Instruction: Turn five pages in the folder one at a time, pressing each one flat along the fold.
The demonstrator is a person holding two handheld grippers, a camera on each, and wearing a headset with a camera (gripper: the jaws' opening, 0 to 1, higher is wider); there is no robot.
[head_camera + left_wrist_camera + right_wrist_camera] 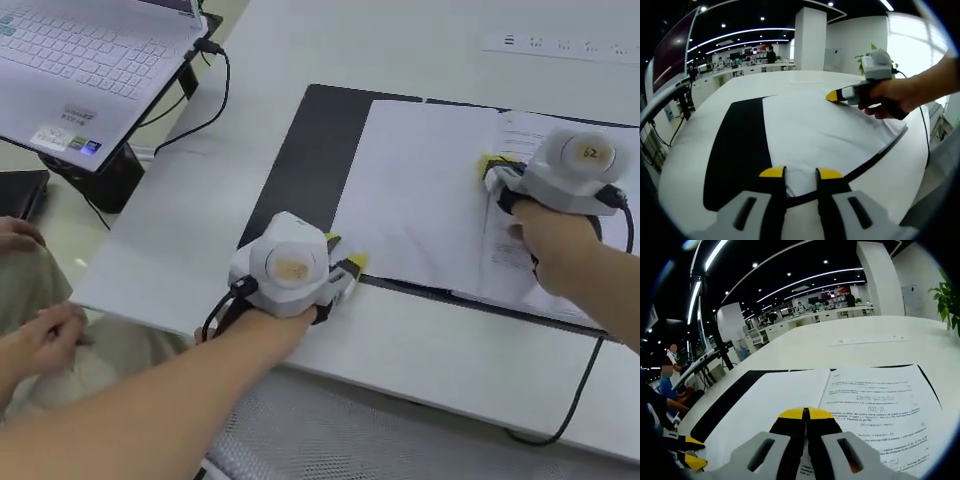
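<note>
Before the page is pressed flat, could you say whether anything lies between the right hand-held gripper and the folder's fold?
Nothing visible does. The right hand-held gripper points at the fold of the folder, jaws together, bare paper ahead. The left hand-held gripper is at the near edge of the blank page.

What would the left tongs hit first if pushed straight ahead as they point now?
Likely the blank white page, whose near corner lies just ahead of the left tongs on the black folder; height above it is unclear.
</note>
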